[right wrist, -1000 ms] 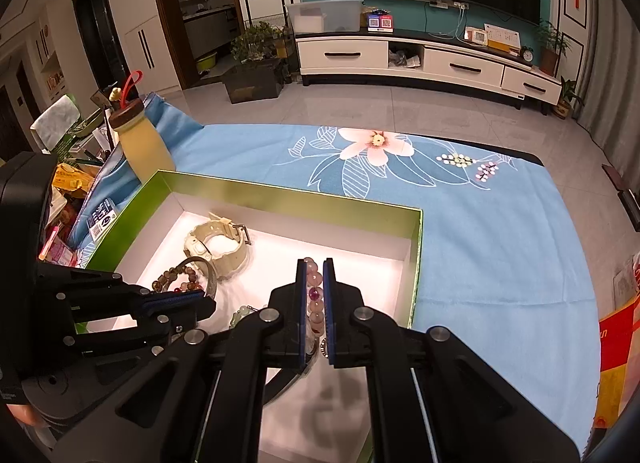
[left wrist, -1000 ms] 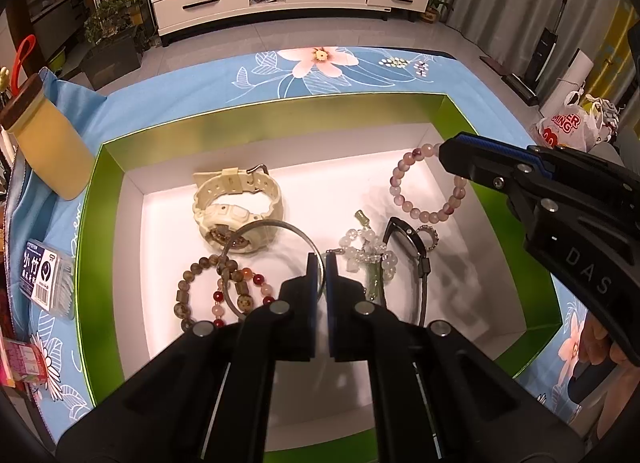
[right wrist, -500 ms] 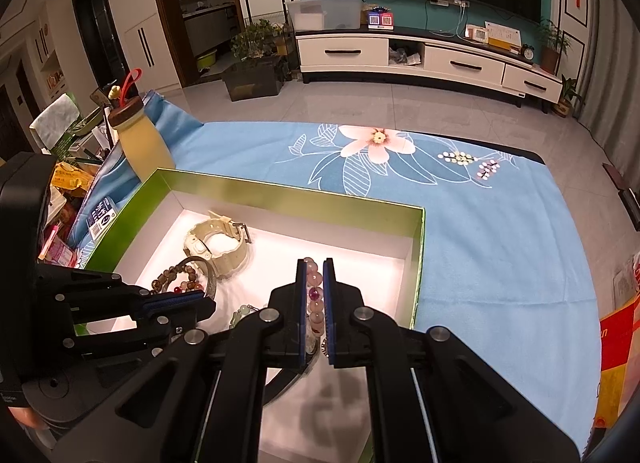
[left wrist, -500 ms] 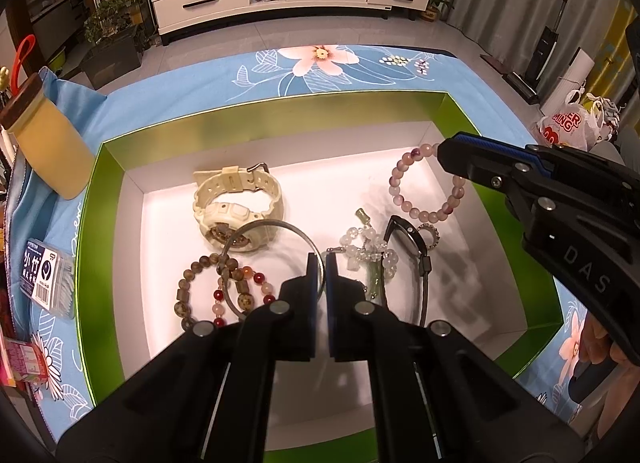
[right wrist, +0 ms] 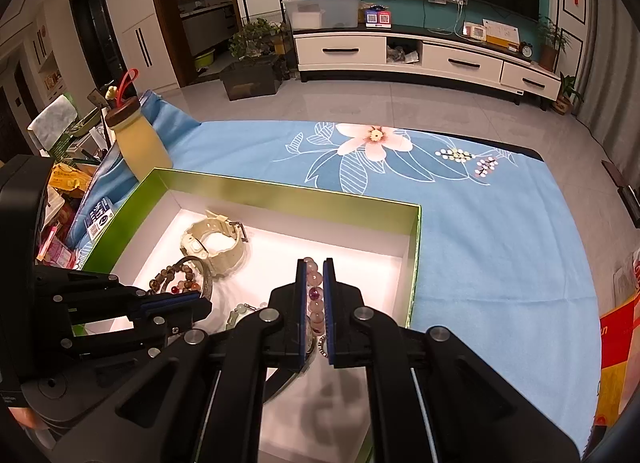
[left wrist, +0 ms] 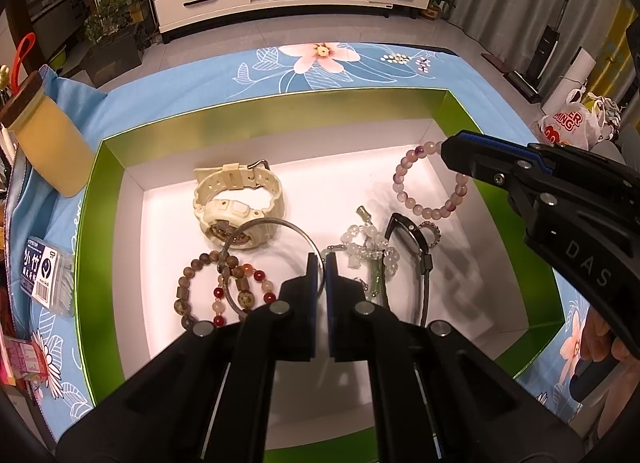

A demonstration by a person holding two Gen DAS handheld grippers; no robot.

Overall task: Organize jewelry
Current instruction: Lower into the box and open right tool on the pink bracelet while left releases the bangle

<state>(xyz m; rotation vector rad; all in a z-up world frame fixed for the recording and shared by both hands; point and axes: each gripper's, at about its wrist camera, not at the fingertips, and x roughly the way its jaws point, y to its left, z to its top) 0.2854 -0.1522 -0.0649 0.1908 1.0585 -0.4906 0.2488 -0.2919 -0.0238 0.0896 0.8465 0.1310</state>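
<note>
A green box (left wrist: pixel 280 101) with a white floor holds the jewelry: a cream watch (left wrist: pixel 236 199), a silver bangle (left wrist: pixel 276 223), a brown and red bead bracelet (left wrist: pixel 200 287), a white bead piece with a jade pendant (left wrist: pixel 370 251), a black watch (left wrist: pixel 416 243) and a pink bead bracelet (left wrist: pixel 428 187). My left gripper (left wrist: pixel 319 263) is shut above the bangle's rim, holding nothing that I can see. My right gripper (right wrist: pixel 312 283) is nearly shut just above the pink bead bracelet (right wrist: pixel 314 295); it also shows in the left wrist view (left wrist: pixel 452 151).
The box (right wrist: pixel 288 191) sits on a blue floral cloth (right wrist: pixel 480 223). A yellow jar (left wrist: pixel 48 143) with a brown lid stands left of the box. A toothpick pack (left wrist: pixel 46 279) and small packets lie at the left edge.
The view has shifted only slightly; the jewelry and both grippers stay about where they were.
</note>
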